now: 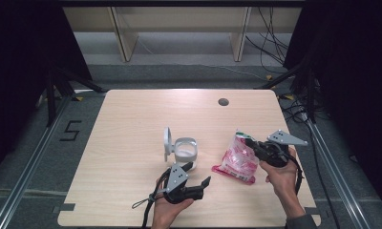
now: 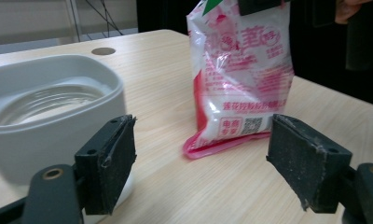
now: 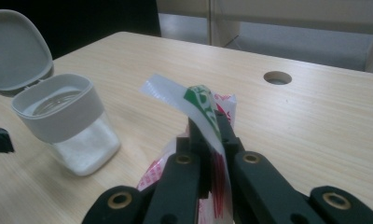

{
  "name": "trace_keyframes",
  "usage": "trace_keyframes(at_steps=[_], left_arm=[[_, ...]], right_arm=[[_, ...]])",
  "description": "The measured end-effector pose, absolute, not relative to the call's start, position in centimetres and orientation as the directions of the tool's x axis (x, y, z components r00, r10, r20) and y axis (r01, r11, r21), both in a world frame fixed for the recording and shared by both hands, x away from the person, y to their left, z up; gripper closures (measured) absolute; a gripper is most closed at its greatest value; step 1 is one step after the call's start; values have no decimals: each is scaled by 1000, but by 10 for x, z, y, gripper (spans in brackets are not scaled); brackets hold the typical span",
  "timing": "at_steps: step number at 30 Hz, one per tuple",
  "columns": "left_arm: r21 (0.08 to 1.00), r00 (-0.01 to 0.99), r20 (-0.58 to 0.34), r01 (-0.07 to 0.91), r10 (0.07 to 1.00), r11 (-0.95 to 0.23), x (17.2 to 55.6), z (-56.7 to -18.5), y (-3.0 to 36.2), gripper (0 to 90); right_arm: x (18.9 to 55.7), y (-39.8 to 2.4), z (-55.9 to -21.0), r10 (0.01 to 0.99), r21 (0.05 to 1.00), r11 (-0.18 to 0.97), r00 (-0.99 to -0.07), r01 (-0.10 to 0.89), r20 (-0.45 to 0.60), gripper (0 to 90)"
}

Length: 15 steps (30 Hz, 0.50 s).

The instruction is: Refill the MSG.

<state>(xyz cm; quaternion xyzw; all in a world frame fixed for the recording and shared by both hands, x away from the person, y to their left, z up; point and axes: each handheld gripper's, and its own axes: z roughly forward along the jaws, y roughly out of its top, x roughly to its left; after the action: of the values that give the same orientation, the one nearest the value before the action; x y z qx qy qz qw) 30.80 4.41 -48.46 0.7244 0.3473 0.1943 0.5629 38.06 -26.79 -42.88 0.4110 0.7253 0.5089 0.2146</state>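
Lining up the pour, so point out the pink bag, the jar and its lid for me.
pink bag (image 2: 243,88), left gripper view, printed front panel.
jar (image 3: 65,114), right gripper view, grey collar below the mouth.
lid (image 3: 17,49), right gripper view, inner face of the flipped-open cap.

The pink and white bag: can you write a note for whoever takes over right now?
Right gripper: shut on the top edge of the pink and white plastic bag, whose bottom rests on the wooden table.
Left gripper: open, holding nothing, beside the clear jar with the grey flip lid.
Done: jar lid open, bag gripped.
Left: probably open the bag and tip it into the jar.
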Motion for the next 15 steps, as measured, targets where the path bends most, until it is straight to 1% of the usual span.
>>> trace_keyframes(at_steps=[1,2,3,5,6,9,11,12,15], left_arm=[[952,689,-105,278,717,-128,309,-485,46,225],[950,686,-95,278,721,-140,309,-484,49,225],[950,682,-115,288,722,-122,309,-485,50,225],[950,693,-79,270,717,-156,309,-483,54,225],[947,677,-103,291,729,-136,307,-482,56,225],[951,670,-84,275,738,-141,307,-479,64,226],[951,675,-75,271,734,-151,307,-477,69,226],[951,671,-76,271,738,-148,306,-476,71,227],[951,666,-72,271,742,-150,304,-475,76,239]], right_arm=[[379,-267,-428,821,909,123,-556,399,133,900],[380,-269,-429,822,907,147,-559,394,109,900],[380,-269,-429,825,905,131,-550,406,127,900],[382,-270,-431,831,902,128,-541,413,130,900],[384,-272,-431,830,901,146,-546,409,113,900],[390,-275,-435,843,905,140,-528,402,105,900],[391,-274,-438,848,895,122,-513,428,129,900],[393,-277,-439,850,900,150,-518,409,93,899],[396,-277,-442,853,898,147,-514,414,97,895]])
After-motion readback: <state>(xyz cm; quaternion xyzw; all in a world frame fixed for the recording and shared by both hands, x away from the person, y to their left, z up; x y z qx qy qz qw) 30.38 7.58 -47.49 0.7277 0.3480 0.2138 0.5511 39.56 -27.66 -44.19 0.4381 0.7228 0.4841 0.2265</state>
